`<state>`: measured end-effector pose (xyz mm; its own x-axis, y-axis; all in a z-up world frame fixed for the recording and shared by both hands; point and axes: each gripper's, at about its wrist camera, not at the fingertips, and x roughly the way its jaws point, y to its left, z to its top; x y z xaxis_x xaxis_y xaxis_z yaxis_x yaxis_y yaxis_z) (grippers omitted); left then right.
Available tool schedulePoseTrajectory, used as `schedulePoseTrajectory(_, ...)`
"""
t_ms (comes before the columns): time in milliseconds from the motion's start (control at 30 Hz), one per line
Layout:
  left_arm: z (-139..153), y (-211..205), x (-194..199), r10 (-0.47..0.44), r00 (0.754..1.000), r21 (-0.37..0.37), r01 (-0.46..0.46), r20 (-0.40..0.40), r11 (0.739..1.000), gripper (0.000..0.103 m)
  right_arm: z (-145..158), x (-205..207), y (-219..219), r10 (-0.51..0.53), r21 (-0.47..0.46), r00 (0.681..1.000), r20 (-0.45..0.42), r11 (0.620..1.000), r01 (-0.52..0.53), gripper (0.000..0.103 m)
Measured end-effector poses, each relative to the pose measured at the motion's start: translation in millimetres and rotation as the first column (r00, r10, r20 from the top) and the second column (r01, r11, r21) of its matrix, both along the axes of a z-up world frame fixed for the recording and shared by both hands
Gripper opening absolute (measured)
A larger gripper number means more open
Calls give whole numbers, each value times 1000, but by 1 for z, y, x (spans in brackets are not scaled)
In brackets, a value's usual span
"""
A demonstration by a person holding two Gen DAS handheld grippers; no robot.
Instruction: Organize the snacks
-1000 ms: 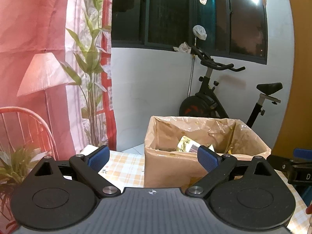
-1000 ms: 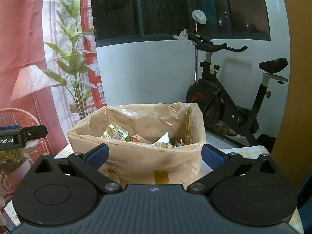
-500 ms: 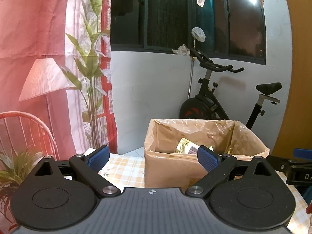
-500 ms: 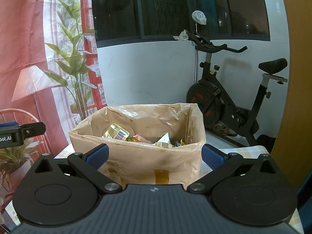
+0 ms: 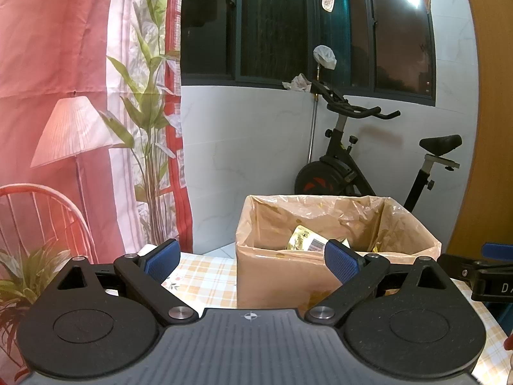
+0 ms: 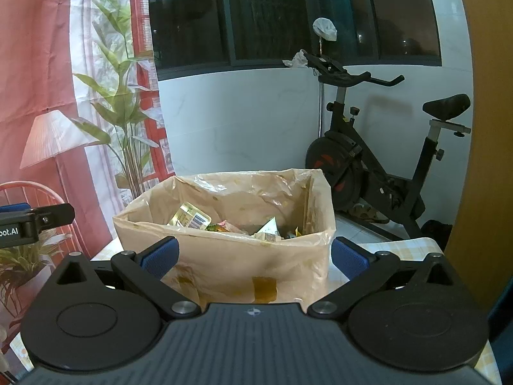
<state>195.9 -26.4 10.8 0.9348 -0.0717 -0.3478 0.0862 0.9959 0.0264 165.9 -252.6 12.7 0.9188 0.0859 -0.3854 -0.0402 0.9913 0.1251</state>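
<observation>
Left wrist view: looks level along its own left claw (image 5: 250, 261), low over the bench (image 5: 205, 280) — box (image 5: 279, 276) close, right of centre.
Right wrist view: same heading along the right claw (image 6: 255, 258), box (image 6: 224, 256) near, centred.
Shared: box, exercise bike (image 5: 359, 166), window, curtain — each view's edge catches the other claw.

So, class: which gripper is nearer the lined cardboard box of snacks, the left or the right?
Probably the right gripper, which faces the box head-on; the left gripper sits off its left side.
</observation>
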Motion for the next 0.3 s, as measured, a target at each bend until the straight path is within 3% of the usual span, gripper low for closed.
schedulePoseTrajectory(300, -1, 1, 0, -2, 1000, 1, 2, 5, 1000, 98, -4, -2, 0, -3, 4, 1000, -4, 1000, 3, 103)
